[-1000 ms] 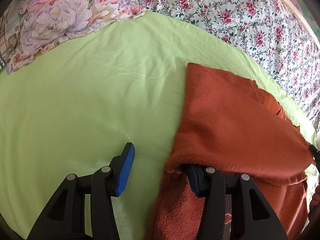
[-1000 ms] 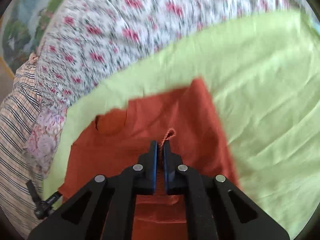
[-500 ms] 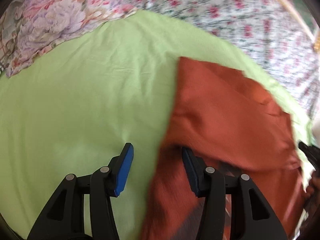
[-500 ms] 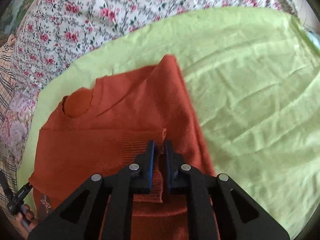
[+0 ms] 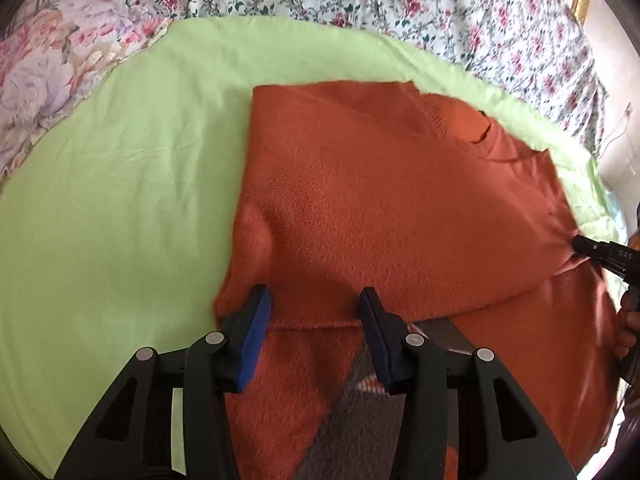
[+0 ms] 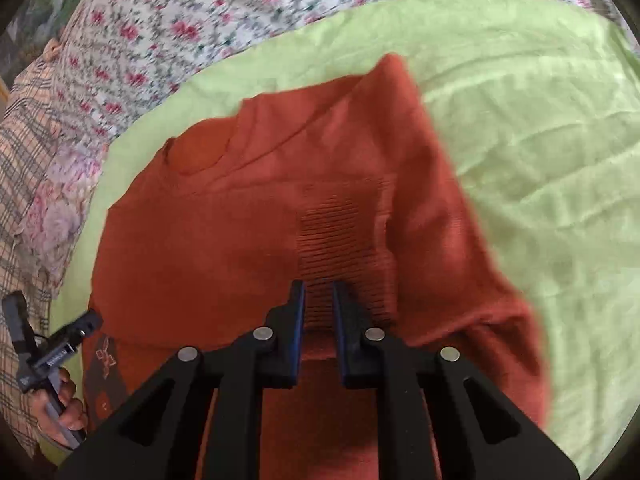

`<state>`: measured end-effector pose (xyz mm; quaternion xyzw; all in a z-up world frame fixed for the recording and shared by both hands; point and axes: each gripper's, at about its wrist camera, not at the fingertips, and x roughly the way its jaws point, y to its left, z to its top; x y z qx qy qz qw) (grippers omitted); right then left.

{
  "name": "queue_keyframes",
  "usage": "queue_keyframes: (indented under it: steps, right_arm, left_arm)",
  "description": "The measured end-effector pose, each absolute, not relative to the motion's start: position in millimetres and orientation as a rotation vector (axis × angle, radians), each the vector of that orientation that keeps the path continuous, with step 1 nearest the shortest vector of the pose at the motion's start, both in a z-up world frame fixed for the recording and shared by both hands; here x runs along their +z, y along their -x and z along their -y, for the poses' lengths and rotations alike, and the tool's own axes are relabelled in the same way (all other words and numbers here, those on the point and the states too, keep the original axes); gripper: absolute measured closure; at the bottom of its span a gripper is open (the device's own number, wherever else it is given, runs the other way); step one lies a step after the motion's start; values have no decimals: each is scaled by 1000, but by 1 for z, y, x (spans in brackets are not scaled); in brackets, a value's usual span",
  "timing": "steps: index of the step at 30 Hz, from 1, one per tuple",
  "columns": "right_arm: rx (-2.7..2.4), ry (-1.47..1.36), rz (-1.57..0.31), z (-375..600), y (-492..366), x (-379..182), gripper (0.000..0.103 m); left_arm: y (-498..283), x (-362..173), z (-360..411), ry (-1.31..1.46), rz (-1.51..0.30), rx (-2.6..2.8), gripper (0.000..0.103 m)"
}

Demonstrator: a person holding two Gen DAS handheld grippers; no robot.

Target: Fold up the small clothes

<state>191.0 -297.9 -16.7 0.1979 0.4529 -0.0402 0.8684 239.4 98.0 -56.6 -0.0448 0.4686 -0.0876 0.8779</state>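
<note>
Rust-orange knit sweater (image 5: 380, 208) lies part-folded on the green sheet (image 5: 120, 200); left tool (image 5: 316, 312) closing, pads apart astride its folded edge; right tool (image 6: 319, 300) nearly together over the ribbing, grip unclear; more folds remain.

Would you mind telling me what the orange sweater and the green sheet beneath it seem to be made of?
The orange sweater looks like a soft knit, perhaps wool or acrylic: its surface is fuzzy and matte, with a ribbed cuff showing raised rows. The green sheet looks like thin woven cotton or a blend: smooth, matte, with fine shallow creases. Neither fibre can be confirmed by sight.
</note>
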Motion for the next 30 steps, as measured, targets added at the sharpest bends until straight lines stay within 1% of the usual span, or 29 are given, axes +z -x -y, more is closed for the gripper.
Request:
queue_keyframes:
  steps: [3,4,6,8,10,16,19,25,30]
  right_arm:
    - [-146,-403,-938,311,-171,-5,87]
    - [-162,-406,-938,314,-164,-2,87]
    - [-144,-434,-918,318,-144,5,82]
    - [-134,-434,-897,318,-119,15,66]
    - [-124,-422,-869,317,-88,25,60]
    - [-50,-458,-860,319,-11,30,60]
    - [-4,-490,-878,321,25,23,60]
    - [57,-580,-948,320,76,-8,60]
    - [136,-581,-974,299,74,-19,60]
  left_arm:
    - [-220,-49,-103,94,-971,-154,53]
    - [-208,-46,-105,91,-961,-146,50]
    - [-184,-38,-111,104,-947,-137,49]
    - [-154,-32,-119,141,-941,-136,45]
    - [-131,-30,-124,166,-949,-138,43]
    - [-64,-36,-139,252,-998,-165,38]
    - [-33,-43,-140,278,-1030,-208,33]
    - [14,-70,-135,279,-1121,-259,33]
    - [28,-75,-128,291,-1128,-292,34]
